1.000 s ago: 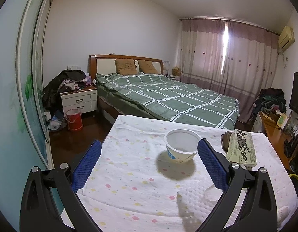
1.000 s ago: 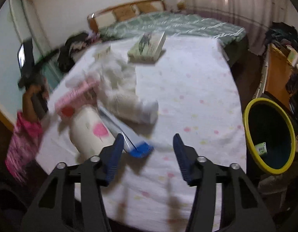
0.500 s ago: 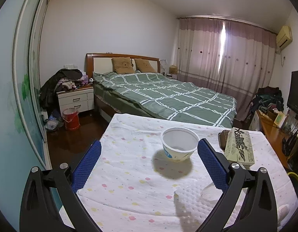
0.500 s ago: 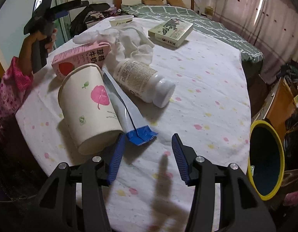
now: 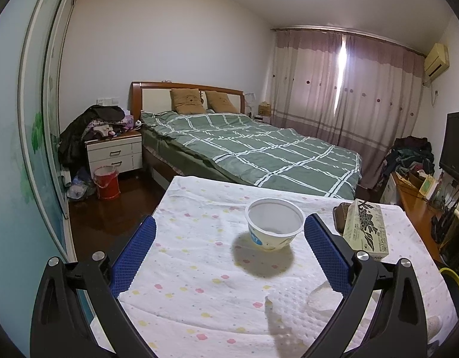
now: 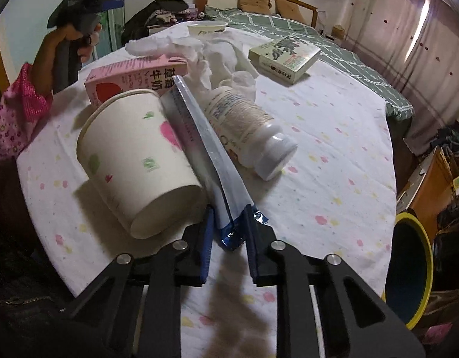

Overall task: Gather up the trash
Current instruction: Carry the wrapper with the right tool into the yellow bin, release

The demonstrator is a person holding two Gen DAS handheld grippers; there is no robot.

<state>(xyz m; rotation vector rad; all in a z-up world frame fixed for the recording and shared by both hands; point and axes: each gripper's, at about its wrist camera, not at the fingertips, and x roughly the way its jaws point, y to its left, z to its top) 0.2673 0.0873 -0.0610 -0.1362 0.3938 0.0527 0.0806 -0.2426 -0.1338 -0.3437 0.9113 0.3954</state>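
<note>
1. Right claw low over the near edge of the worktop, jaws just drawn in and clamped on the crinkled blue end of a long silver-and-blue wrapper; blue pads pressed on either side of that end.
2. Wrapper stretched away from the claw, lying between a tipped paper cup on its left and a white plastic bottle on its right, touching both.
3. Paper cup on its side, base toward the claw, pink and green prints on its wall; pink milk carton flat just behind it.
4. Bottle also on its side, cap pointing toward the right edge of the worktop; crumpled white tissue heaped behind it.
5. Box with a leaf print farther back, apart from the heap; round bowl at the far end.
6. Yellow-rimmed bin on the floor at the right of the worktop, dark inside.
7. Left claw held level above the far part of the worktop, jaws wide apart, nothing between the pads; bowl seen beyond and between them, untouched; seen from the right wrist, raised in a hand at upper left.
</note>
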